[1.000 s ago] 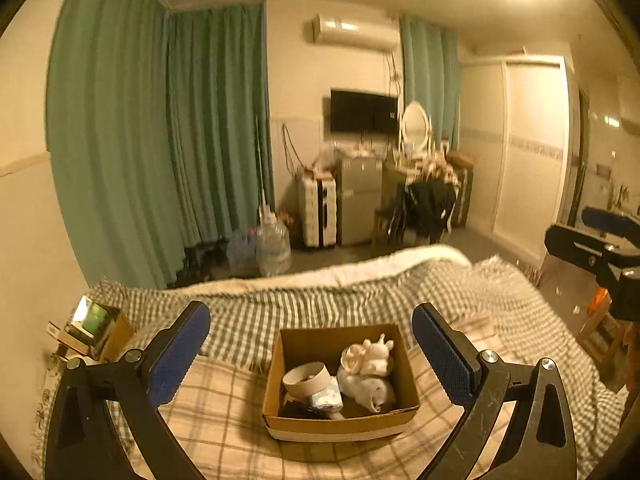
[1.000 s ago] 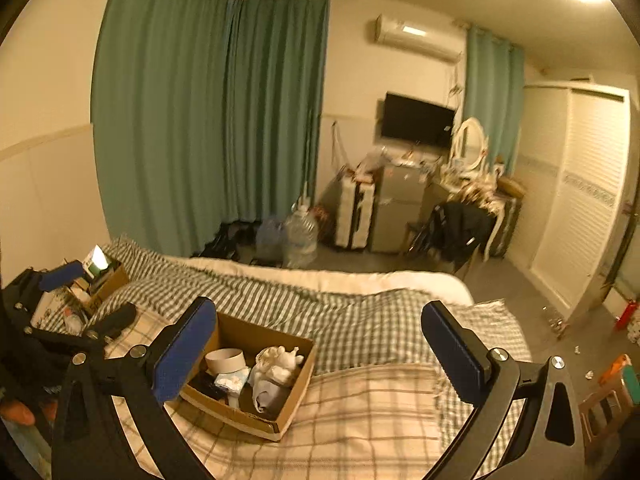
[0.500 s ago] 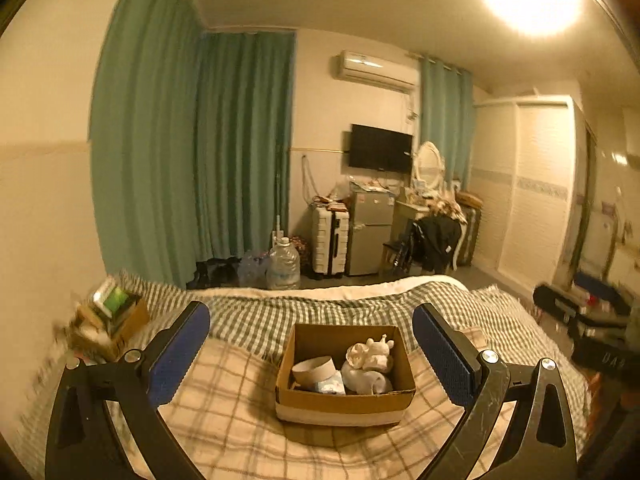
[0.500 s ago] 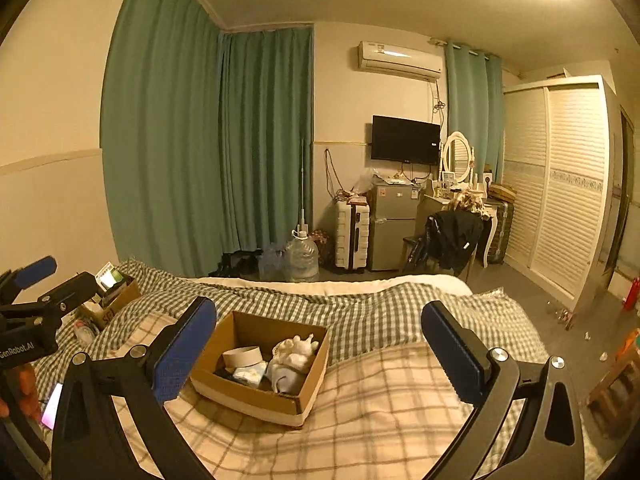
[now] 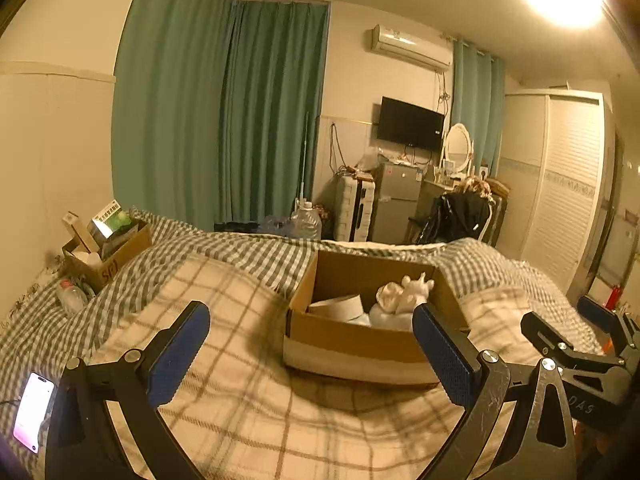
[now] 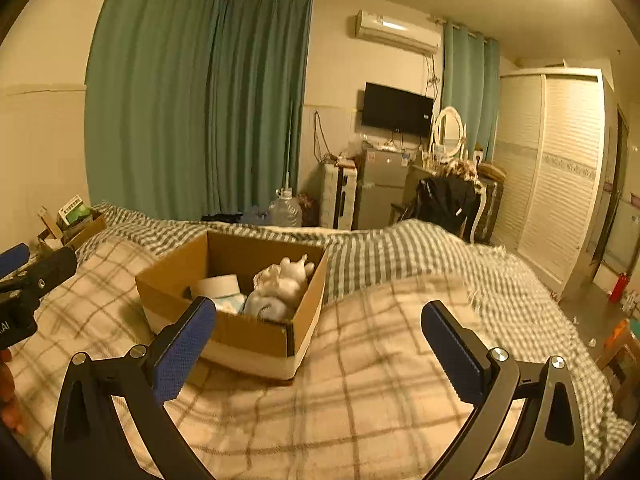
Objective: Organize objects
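On the bed (image 5: 240, 412), toward the middle of the plaid blanket (image 6: 380, 392), an open box (image 5: 360, 344) is sitting, its far side close to the checked cover (image 5: 248, 252). Inside it, a tape roll (image 5: 338, 307) is lying on the left and a white figurine (image 5: 404, 300) is resting on the right, touching or nearly touching the roll; something pale is showing between them, too small to name. Left gripper (image 5: 312, 348) is hovering low over the blanket with its tongs spread wide and nothing between them; its right pad is overlapping the box's near right corner in the left wrist view, though contact cannot be told. Right gripper (image 6: 318, 344) is likewise standing wide and empty, just to the right of the box, its left pad showing in front of the near wall. At the head-side corner of the bed a second box (image 5: 106, 256) is holding upright packets, with a bottle (image 5: 72, 298) lying just beside it; a lit phone (image 5: 34, 410) is lying at the near left edge. Judging by this, the step in hand is the approach: both tools are closing on the box, nothing yet picked. Next move is likely calling for one gripper to reach over the near wall and narrow onto the figurine or the roll, while keeping the other clear of the cardboard so the box is not shoved across the soft blanket.
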The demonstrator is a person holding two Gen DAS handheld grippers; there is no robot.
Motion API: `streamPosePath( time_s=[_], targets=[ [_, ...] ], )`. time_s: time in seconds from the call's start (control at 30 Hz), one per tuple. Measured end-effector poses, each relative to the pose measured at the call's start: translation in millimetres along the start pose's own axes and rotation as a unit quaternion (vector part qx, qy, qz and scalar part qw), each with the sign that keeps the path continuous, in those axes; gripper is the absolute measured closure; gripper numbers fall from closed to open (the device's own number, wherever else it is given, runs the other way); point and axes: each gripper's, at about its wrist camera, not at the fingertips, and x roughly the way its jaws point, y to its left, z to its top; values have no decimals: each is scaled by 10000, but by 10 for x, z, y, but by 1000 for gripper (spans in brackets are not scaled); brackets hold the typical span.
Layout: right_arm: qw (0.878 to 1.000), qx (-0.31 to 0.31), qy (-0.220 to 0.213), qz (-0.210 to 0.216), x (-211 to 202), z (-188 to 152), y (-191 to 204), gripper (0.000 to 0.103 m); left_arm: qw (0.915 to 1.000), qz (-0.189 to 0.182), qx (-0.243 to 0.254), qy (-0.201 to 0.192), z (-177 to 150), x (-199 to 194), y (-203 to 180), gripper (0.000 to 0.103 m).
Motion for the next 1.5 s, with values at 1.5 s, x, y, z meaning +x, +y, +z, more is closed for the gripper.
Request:
streamPosePath(
  time_s=[1.5],
  targets=[
    [9999, 116, 70, 58, 47, -80, 33, 0, 9993, 103, 324, 165, -58, 39, -105, 0]
  ],
)
